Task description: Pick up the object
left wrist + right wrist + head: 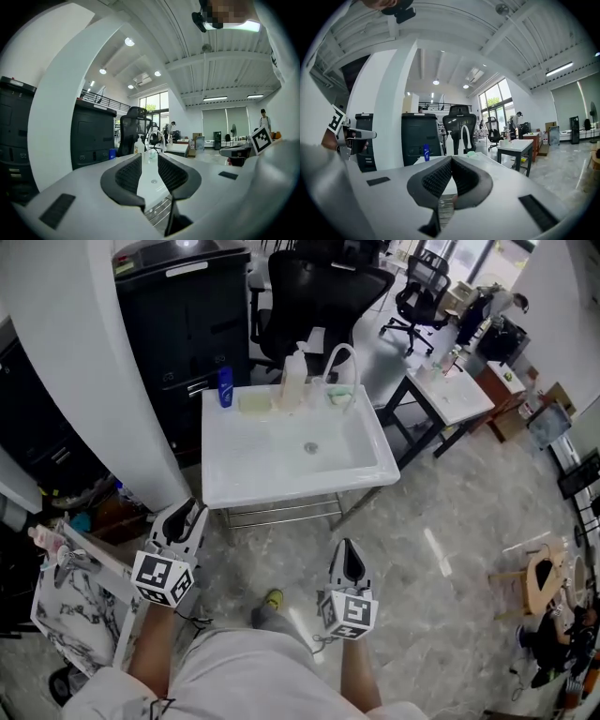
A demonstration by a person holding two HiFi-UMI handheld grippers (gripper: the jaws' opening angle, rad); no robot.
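Your left hand-held gripper [186,512] hangs before the sink [281,491], jaws apart, holding nothing. On the sink's back rim stand a blue bottle [225,387], a yellow pad [254,402], a pump bottle [293,381], the tap [342,357] and a green piece [340,395]. Which of them you are to pick up cannot be told; all are well apart from both grippers. Your right hand-held gripper [348,549] has its jaws together. A chair [319,296] stands behind the sink.

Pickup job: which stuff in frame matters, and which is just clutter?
Likely job things (the object isn't named; these are the candidates on the sink ledge):
blue bottle
white bottle
yellowish pad
green item
left claw, open
right claw, shut

Just there:
sink
faucet
black cabinet
office chair
side table
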